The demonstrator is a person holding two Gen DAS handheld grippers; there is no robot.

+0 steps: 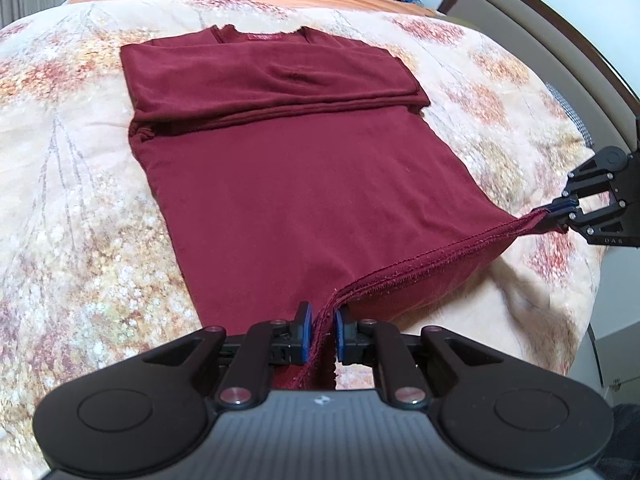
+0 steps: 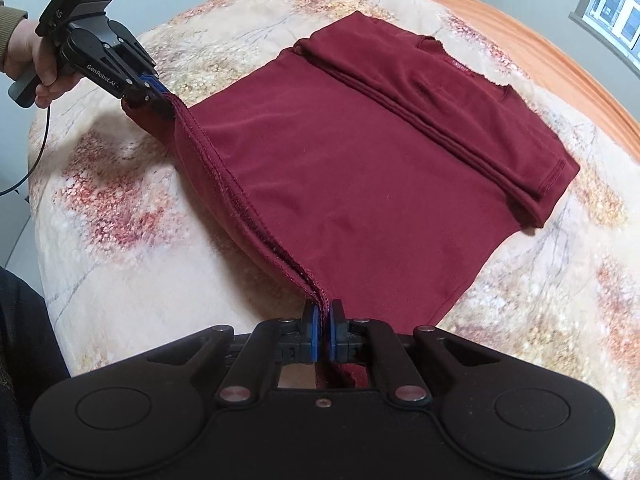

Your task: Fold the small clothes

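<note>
The dark red shirt (image 1: 304, 184) lies flat on the bed (image 1: 80, 216), filling the middle of both frames, collar at the far end and sleeves already folded across the chest. The left claw (image 1: 322, 330) pinches one hem corner at lower centre of its own view, and the right claw (image 2: 322, 330) pinches the other corner, so the hem (image 1: 420, 256) is stretched taut between them and raised off the quilt, likely ready to carry the bottom up toward the collar. Gripping both corners keeps the edge straight, so the fold should land square. The right view shows the person's hand (image 2: 34, 64) on the left tool at upper left, and a window at upper right; the left view instead shows the headboard (image 1: 532, 36) at upper right and the collar label head-on.
</note>
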